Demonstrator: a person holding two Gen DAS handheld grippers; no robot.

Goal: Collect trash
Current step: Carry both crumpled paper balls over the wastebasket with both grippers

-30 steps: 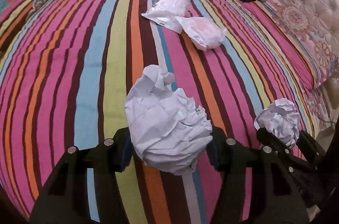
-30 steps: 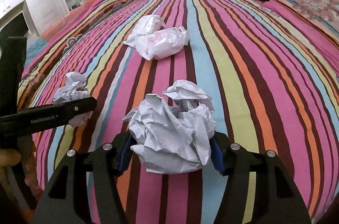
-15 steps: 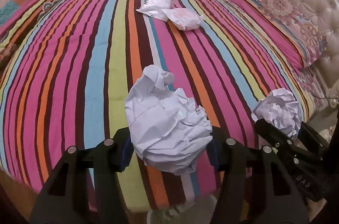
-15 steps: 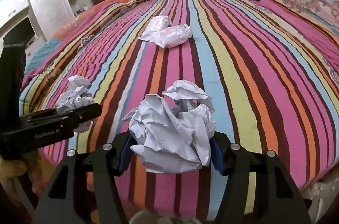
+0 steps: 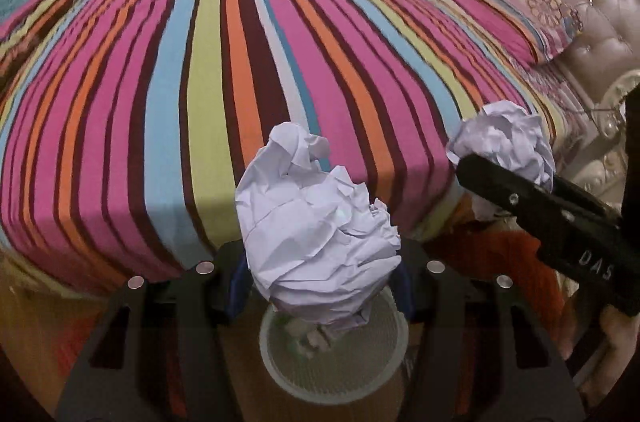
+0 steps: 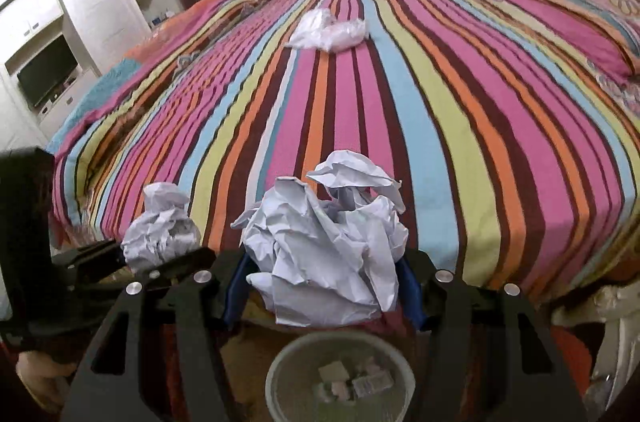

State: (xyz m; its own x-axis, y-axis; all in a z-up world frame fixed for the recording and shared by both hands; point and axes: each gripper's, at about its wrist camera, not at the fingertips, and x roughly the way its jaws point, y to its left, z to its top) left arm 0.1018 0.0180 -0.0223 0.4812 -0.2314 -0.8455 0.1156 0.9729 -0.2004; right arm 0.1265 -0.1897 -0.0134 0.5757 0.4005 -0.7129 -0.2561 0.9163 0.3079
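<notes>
Two crumpled paper balls are held, one in each gripper. From the left wrist view, the left gripper has its jaws closed on a big paper ball, directly above a round mesh bin on the floor beside the striped bed. The right gripper at the right edge clamps a second ball.

From the right wrist view, the right gripper pinches its paper ball just above the bin. White plastic wrappers lie far up the bed.
</notes>
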